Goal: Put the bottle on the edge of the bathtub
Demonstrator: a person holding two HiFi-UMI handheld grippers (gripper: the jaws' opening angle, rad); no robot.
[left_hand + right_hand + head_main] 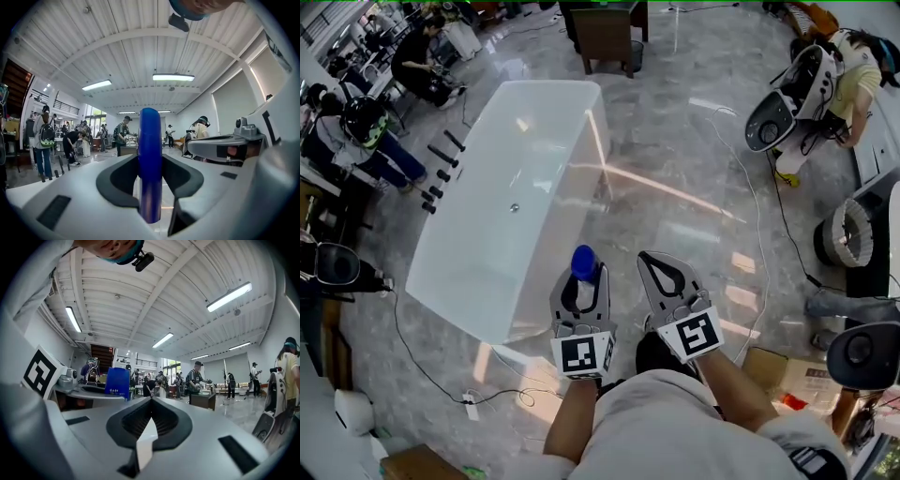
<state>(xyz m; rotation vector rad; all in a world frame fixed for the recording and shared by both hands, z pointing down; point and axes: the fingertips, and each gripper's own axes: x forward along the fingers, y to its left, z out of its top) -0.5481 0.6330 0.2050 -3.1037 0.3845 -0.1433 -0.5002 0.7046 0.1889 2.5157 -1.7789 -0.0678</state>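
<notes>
A long white bathtub (525,141) stands on the marble floor, running from upper centre toward the lower left. A blue bottle (583,262) is held just off the tub's near right corner, above the floor, with my left gripper (581,274) shut on it. In the left gripper view the blue bottle (150,164) stands upright between the jaws of my left gripper (150,187). My right gripper (664,267) hangs beside it to the right, shut and holding nothing. In the right gripper view the jaws of my right gripper (151,401) meet at the tips, and the blue bottle (117,383) shows to the left.
Several black pieces (441,173) lie on the floor left of the tub. Cables (759,216) trail across the marble at right and lower left. A dark chair (605,37) stands beyond the tub. People work at left and at upper right beside a white machine (787,103).
</notes>
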